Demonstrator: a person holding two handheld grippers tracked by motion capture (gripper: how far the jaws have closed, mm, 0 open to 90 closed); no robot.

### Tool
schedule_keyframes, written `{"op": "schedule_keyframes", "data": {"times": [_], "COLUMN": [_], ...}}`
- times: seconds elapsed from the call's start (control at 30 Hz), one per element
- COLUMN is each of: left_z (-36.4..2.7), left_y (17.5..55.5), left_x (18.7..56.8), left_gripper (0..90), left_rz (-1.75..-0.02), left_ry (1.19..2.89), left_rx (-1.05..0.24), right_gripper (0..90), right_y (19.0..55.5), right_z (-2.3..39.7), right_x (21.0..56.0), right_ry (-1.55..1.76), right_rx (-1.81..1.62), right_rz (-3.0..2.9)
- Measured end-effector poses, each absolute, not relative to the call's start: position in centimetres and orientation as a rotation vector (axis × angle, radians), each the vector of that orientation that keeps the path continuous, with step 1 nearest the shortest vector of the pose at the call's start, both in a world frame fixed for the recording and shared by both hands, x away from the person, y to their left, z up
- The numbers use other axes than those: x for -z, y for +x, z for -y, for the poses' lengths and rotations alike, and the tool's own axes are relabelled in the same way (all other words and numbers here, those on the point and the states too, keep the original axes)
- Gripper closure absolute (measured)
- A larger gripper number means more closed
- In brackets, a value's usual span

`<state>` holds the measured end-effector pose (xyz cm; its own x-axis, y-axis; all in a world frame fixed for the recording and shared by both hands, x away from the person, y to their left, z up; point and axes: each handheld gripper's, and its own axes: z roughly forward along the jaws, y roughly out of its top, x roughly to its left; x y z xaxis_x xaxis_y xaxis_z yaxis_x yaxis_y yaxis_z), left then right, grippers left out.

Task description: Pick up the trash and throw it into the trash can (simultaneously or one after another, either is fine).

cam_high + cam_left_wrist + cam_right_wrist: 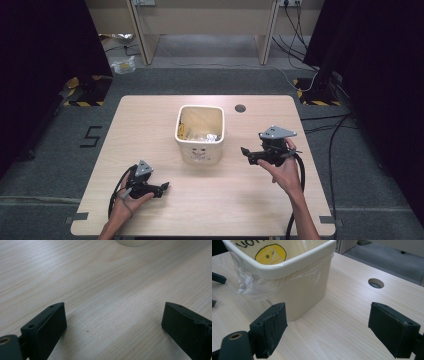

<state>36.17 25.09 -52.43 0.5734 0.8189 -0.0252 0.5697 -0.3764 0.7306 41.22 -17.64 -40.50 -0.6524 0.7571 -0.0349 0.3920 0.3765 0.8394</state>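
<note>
place: lab or recording room | bench [150, 120]: pale wood with a round cable hole [240, 108], alone on grey carpet [45, 150] | surround: black curtains [45, 40] on both sides | floor: yellow-black warning tape [82, 103], loose cables [330, 135], a taped "5" [92, 136] | rear: a second desk [205, 20] with wall sockets [290, 2]

Bin [200, 134] between grippers, mid-table [150, 115]

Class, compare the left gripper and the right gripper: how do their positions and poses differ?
The left gripper lies low near the table's front edge; the right gripper is held higher, level with the bin. The left gripper looks over bare wood; the right faces the bin. Both stand open, holding nothing.
</note>
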Motion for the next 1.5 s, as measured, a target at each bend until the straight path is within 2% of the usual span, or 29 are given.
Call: {"op": "schedule_keyframes", "data": {"times": [0.27, 0.7, 1.5], "left_z": [-25.1, -25.1, -25.1], "left_y": [36.2, 36.2, 36.2], "left_x": [52.4, 52.4, 52.4], "left_gripper": [4.8, 4.8, 4.8], "left_rz": [-1.104, -1.104, -1.104], "left_ry": [2.091, 2.092, 2.093], "left_rx": [-0.45, -0.448, -0.448], "right_gripper": [15.6, 15.6, 15.7], "right_y": [40.5, 39.9, 39.0], "right_z": [17.3, 17.7, 17.4], "right_x": [40.6, 44.2, 48.2], "right_ry": [0.962, 1.036, 1.094], "right_rx": [-1.188, -1.127, -1.045], "right_rz": [-2.232, -2.281, -2.357]}}
